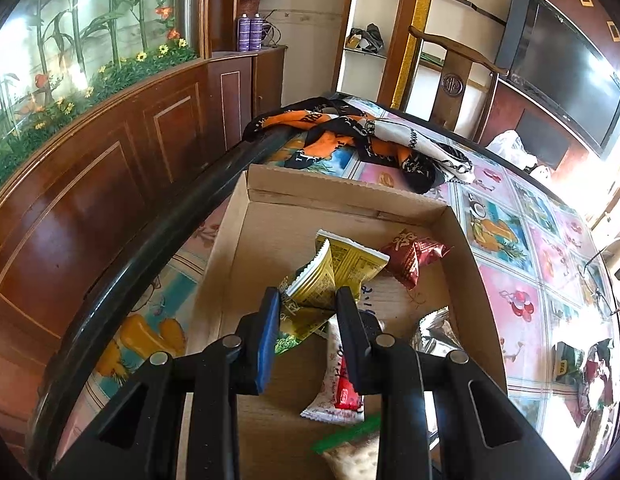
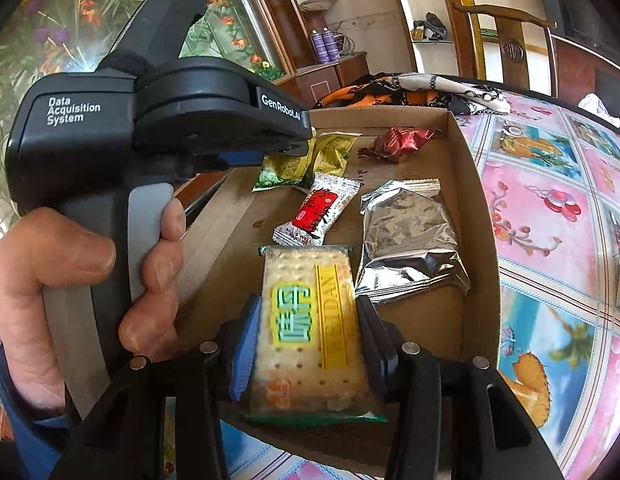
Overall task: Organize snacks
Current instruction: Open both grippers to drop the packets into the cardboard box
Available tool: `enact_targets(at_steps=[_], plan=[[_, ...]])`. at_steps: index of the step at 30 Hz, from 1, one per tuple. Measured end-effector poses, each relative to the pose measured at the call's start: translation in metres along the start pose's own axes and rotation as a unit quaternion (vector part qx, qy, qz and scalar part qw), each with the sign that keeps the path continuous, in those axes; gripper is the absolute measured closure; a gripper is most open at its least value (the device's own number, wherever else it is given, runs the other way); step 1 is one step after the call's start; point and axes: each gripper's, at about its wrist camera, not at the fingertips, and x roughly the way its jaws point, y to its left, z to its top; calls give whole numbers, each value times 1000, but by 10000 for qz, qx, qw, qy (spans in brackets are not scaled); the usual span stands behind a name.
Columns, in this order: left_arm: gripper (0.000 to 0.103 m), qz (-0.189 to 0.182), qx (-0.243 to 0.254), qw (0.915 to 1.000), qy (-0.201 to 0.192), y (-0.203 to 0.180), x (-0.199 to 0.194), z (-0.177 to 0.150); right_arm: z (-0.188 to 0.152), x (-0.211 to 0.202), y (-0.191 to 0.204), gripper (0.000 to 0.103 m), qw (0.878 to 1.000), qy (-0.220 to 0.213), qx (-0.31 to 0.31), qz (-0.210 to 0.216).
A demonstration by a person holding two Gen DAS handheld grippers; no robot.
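A shallow cardboard box (image 1: 350, 196) is set on a round table (image 1: 522, 264) with a dark rim, covered by a glossy cloth printed with pink and blue squares of fruit and palm trees. A crumpled orange, black and white scarf (image 1: 374, 136) is heaped just behind the box's far wall.

The left gripper (image 1: 308, 300) is seen nearly shut, its blue-padded fingers (image 1: 270, 320) pressed on a yellow-green snack packet (image 1: 326, 280), which is held tilted above the box floor. Beyond it, a dark red wrapped sweet (image 1: 412, 254) is lying near the far right corner. A white packet with a red label (image 2: 316, 210) is lying flat near the middle of the box, and a crinkled silver pouch (image 2: 408, 242) is beside it, against the right wall.

The right gripper (image 2: 308, 344) is partly open — closed only as far as the width of a cracker pack (image 2: 310, 328) with green and yellow print, which is clamped by both pads at the near edge of the box. In the right wrist view the left tool's black body is seen gripped by a hand (image 2: 70, 280).

The room is panelled in dark red-brown wood. A wall mural of bamboo and flowers (image 1: 82, 40) is seen at left, two purple cans (image 1: 250, 32) on a low cabinet, white shelves (image 1: 370, 12) behind, a carved wooden chair (image 1: 454, 76), and a dark television (image 1: 566, 64) at right.
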Motion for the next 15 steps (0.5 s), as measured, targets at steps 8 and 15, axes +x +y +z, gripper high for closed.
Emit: enact_targets(at_steps=[8,15], plan=[[67,-136,-41,9998,-148,1,-5,1,0,-8,-1,51,9999,-63,49,119],[65,-253,-60,9995,-202,-2,-8,0,1,-22,-1,51,9992,-246,116,285]])
